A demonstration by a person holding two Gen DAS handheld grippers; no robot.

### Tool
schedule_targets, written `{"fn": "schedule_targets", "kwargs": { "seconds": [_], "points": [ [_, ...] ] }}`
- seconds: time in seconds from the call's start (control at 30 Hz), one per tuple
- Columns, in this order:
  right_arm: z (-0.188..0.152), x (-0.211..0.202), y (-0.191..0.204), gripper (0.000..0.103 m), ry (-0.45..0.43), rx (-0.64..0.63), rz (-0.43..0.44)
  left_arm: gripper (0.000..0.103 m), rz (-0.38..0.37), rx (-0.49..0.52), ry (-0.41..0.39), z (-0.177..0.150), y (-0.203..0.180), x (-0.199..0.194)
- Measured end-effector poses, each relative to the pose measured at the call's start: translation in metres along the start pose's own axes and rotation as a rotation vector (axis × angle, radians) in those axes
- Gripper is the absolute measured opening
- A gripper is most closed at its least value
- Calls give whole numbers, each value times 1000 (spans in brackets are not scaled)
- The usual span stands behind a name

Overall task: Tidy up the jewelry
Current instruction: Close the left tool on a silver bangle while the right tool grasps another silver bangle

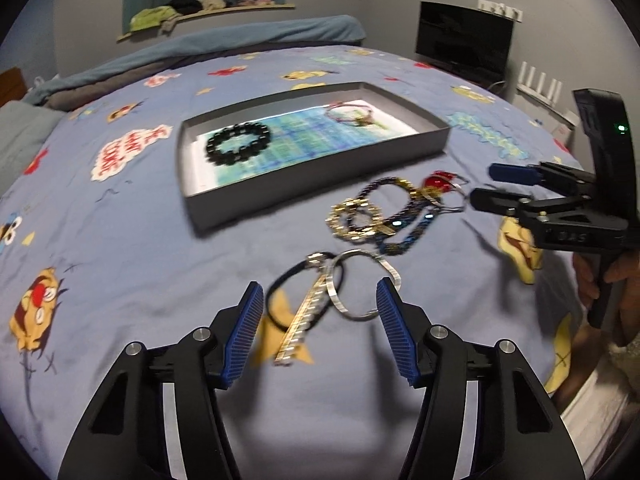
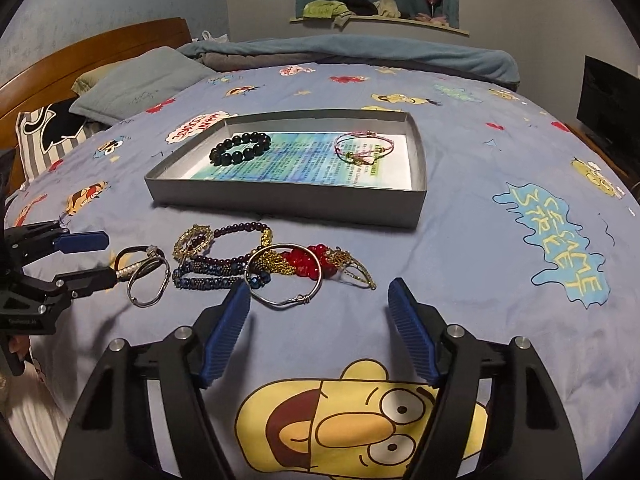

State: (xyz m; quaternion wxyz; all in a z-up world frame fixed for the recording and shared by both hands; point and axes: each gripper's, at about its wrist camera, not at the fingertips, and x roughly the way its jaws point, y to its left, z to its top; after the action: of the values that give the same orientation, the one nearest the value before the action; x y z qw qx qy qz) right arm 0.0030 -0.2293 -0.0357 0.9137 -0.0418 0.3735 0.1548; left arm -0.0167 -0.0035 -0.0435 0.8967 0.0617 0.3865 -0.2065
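Hovering with my left gripper (image 1: pixel 320 312) spread wide over tangled bangles (image 1: pixel 340 284). Closing could snag 2; my right gripper (image 2: pixel 316 320) also gapes.

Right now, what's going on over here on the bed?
A person is sorting jewelry into a shallow gray box on the bed, holding a gripper in each hand. A black bead bracelet and a pink cord bracelet already lie in the box. The rest sits in a pile in front of it. The left gripper is open around a metal ring beside the pile; the right gripper hangs open, holding nothing.
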Motion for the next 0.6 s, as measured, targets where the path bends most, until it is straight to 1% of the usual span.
{"fn": "schedule_targets", "kwargs": {
  "seconds": [0.13,0.27,0.4,0.6],
  "points": [
    [-3,2,5,60,16,-20,24,61,-32,21,22,-1,-11,8],
    [-4,4,10,59,21,-32,38,61,-38,29,36,-1,-15,13],
    [-5,11,13,57,37,-40,39,61,-64,14,41,-1,-16,17],
    [-3,17,15,57,38,-39,40,60,-43,55,31,2,-24,25]
  ]
}}
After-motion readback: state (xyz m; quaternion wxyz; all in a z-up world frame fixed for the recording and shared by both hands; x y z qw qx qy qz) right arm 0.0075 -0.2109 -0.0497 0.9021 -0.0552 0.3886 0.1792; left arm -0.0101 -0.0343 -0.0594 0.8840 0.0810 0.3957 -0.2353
